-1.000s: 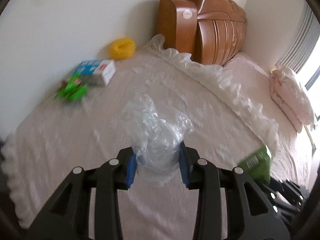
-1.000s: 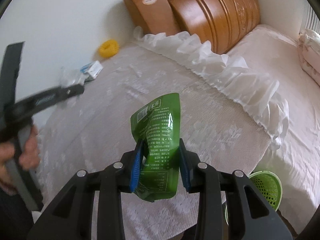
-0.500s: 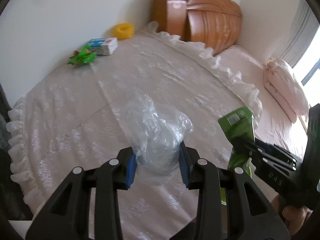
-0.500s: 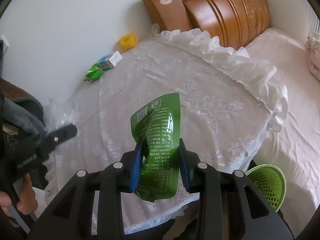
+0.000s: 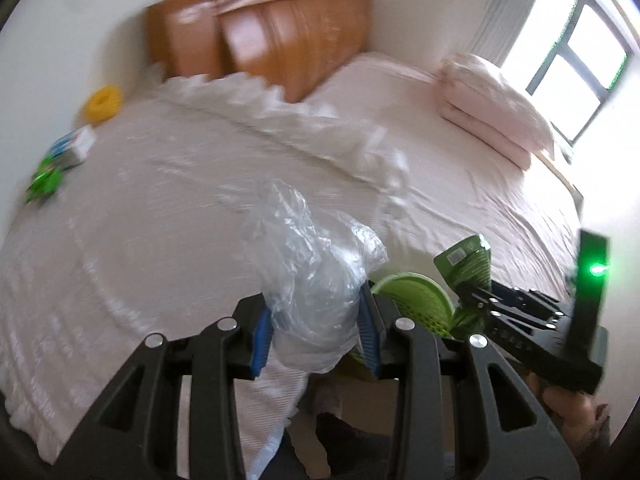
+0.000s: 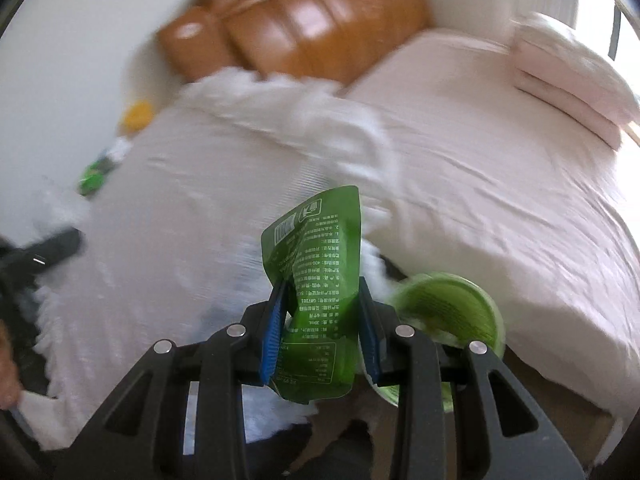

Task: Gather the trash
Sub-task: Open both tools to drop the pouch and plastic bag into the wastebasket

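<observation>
A crumpled clear plastic bag (image 5: 312,276) sits pinched between the blue pads of my left gripper (image 5: 316,328), which is shut on it. My right gripper (image 6: 320,328) is shut on a green snack pouch (image 6: 316,280); the same pouch (image 5: 466,262) shows in the left wrist view, above the rim of a green mesh basket (image 5: 416,300). The basket (image 6: 452,312) stands on the floor below the bed's edge, just right of both grippers. Far off on the bed lie a small green wrapper (image 5: 44,180), a blue-and-white box (image 5: 72,148) and a yellow ring (image 5: 104,98).
A wide bed with a pale lace cover (image 5: 160,220) fills both views, with a wooden headboard (image 5: 288,40) at the back. Folded pink bedding (image 5: 492,104) lies near the window (image 5: 580,60). A person's hand (image 5: 568,408) holds the right gripper.
Both grippers have swung right along the bed's edge, each keeping its trash. The green basket has come into the left wrist view and sits closer in the right wrist view.
</observation>
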Demonstrator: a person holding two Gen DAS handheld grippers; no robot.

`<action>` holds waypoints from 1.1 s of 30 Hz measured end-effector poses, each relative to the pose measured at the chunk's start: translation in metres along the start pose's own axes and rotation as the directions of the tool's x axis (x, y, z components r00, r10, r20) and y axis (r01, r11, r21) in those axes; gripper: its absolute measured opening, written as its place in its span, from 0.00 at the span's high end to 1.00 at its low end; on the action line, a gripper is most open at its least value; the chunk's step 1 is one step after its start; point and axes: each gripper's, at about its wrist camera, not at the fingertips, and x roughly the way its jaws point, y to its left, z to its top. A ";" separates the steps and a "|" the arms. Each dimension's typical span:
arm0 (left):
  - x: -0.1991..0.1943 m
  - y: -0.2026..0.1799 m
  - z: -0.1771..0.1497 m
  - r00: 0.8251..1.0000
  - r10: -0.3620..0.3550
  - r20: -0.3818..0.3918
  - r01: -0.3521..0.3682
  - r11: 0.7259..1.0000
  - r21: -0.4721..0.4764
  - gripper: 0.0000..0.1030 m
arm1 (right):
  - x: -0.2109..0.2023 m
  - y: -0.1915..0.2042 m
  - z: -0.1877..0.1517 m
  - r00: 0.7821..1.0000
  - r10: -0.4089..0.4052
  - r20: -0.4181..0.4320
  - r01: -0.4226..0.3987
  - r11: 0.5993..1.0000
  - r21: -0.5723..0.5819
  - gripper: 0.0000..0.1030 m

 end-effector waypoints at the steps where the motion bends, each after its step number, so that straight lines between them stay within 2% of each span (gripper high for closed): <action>1: 0.003 -0.010 0.001 1.000 -0.008 -0.005 0.009 1.000 0.021 0.66 | 0.004 -0.007 -0.001 1.000 -0.012 -0.008 0.012 1.000 0.013 0.67; 6: 0.013 -0.046 0.005 0.999 -0.046 -0.025 0.049 0.992 0.113 0.66 | 0.040 -0.061 -0.015 0.993 -0.094 -0.077 0.102 0.988 0.114 0.67; 10: 0.022 -0.073 0.006 0.997 -0.066 -0.047 0.073 0.982 0.175 0.66 | 0.068 -0.083 -0.025 0.983 -0.125 -0.133 0.143 0.981 0.134 0.66; 12: 0.025 -0.082 0.006 0.996 -0.071 -0.055 0.081 0.977 0.198 0.66 | 0.082 -0.093 -0.029 0.978 -0.127 -0.167 0.149 0.980 0.131 0.58; 14: 0.026 -0.089 0.005 0.995 -0.074 -0.062 0.086 0.971 0.224 0.66 | 0.093 -0.099 -0.033 0.969 -0.165 -0.183 0.187 0.976 0.109 0.33; 17: 0.029 -0.099 0.004 0.994 -0.077 -0.073 0.093 0.964 0.247 0.66 | 0.096 -0.105 -0.034 0.962 -0.190 -0.197 0.210 0.974 0.089 0.24; 18: 0.029 -0.100 0.003 0.994 -0.079 -0.077 0.096 0.963 0.253 0.66 | 0.091 -0.108 -0.035 0.961 -0.196 -0.194 0.217 0.971 0.095 0.23; 22: 0.040 -0.108 0.003 0.990 -0.093 -0.102 0.118 0.955 0.273 0.65 | 0.072 -0.116 -0.036 0.967 -0.212 -0.144 0.231 0.964 0.132 0.06; 27: 0.059 -0.132 0.004 0.984 -0.110 -0.139 0.150 0.936 0.318 0.65 | 0.029 -0.147 -0.044 0.969 -0.228 -0.094 0.244 0.942 0.230 0.03; 33: 0.102 -0.174 -0.004 0.964 -0.140 -0.224 0.217 0.904 0.368 0.65 | -0.013 -0.185 -0.053 0.959 -0.273 -0.076 0.283 0.903 0.323 0.03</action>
